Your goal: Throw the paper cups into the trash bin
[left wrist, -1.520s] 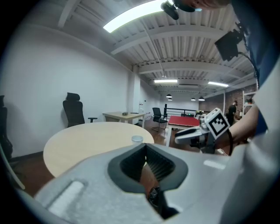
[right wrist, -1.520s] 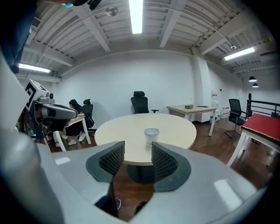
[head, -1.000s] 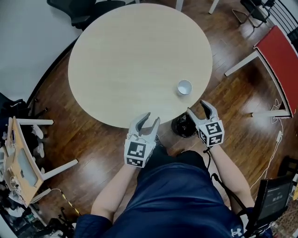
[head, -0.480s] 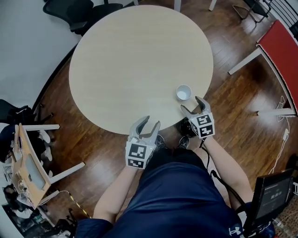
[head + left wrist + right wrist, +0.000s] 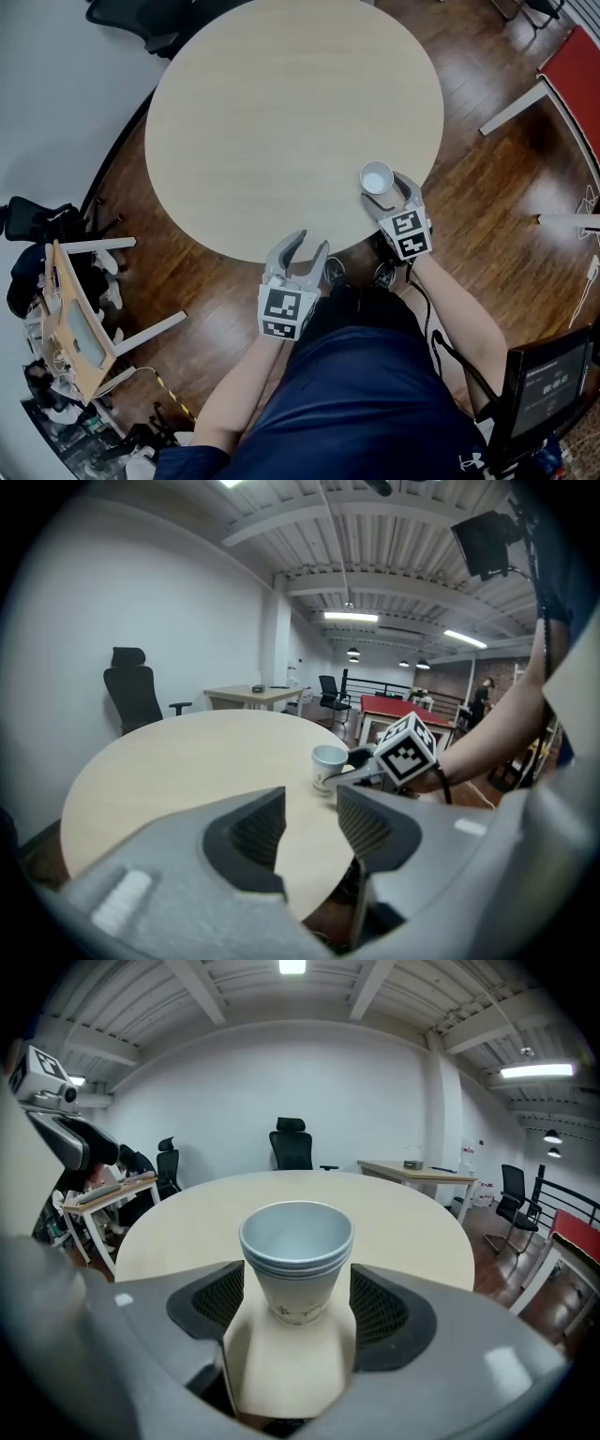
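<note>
White paper cups (image 5: 376, 177), nested into one stack, stand upright near the right front edge of the round beige table (image 5: 281, 112). My right gripper (image 5: 387, 190) is at the stack, and the cups (image 5: 297, 1260) sit between its jaws with a gap on each side. Those jaws have just been opening and stand open. My left gripper (image 5: 310, 242) hovers at the table's near edge, well left of the cups (image 5: 328, 766). Its jaws (image 5: 309, 817) have just been opening too and hold nothing. In the left gripper view the right gripper (image 5: 349, 769) reaches the stack from the right.
A black office chair (image 5: 131, 19) stands beyond the table's far left. A red table (image 5: 574, 66) is at the upper right. A wooden stand (image 5: 66, 328) sits on the floor at left, and a dark screen (image 5: 548, 380) at lower right.
My right gripper has moved forward and down to the cups, and its jaws now flank them. The left gripper has hardly shifted.
</note>
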`<state>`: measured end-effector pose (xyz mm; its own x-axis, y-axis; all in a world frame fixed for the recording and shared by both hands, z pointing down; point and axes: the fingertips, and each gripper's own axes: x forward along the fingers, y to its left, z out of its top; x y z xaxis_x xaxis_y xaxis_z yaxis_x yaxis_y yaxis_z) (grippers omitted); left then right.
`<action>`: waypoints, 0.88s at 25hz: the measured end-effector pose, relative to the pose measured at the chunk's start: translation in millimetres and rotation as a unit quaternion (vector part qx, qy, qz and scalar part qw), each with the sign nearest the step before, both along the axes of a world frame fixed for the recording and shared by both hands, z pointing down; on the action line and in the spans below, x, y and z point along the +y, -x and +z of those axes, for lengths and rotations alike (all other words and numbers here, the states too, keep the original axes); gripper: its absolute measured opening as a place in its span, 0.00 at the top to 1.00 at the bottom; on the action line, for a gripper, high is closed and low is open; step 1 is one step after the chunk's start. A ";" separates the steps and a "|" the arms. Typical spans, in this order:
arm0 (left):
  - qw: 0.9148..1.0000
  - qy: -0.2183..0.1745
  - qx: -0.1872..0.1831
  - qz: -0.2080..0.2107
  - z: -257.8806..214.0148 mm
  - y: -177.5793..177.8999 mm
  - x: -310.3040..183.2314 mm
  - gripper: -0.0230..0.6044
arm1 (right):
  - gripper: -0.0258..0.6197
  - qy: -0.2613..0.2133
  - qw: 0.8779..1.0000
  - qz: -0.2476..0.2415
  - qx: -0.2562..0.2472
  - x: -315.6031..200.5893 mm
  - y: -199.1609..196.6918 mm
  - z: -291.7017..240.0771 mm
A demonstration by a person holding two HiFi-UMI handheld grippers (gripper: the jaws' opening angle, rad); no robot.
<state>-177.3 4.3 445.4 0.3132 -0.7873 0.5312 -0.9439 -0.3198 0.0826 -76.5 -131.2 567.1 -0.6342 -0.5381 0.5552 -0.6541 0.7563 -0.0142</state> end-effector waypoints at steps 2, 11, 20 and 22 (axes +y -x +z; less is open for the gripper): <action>1.000 0.002 0.002 0.002 -3.1 -2.7 -2.5 0.69 | 0.41 -0.004 1.000 -0.004 -0.005 -0.8 8.2 -8.4; 1.000 0.006 -0.010 0.018 -9.1 -6.8 -1.9 0.96 | 0.45 -0.010 1.000 -0.004 -0.023 -0.1 16.9 -22.8; 0.998 0.029 0.009 0.050 -4.9 -20.7 -16.5 0.96 | 0.46 -0.010 0.999 0.015 -0.040 8.2 10.3 -31.0; 0.997 0.029 0.014 0.064 -0.9 -30.7 -21.2 0.96 | 0.46 -0.008 0.999 0.023 -0.044 8.0 -0.4 -28.4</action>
<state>-146.6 -16.9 444.5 0.4247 -0.7081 0.5642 -0.8926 -0.4315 0.1303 -76.0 -123.3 538.6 -0.6543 -0.5767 0.4892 -0.6855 0.7254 -0.0617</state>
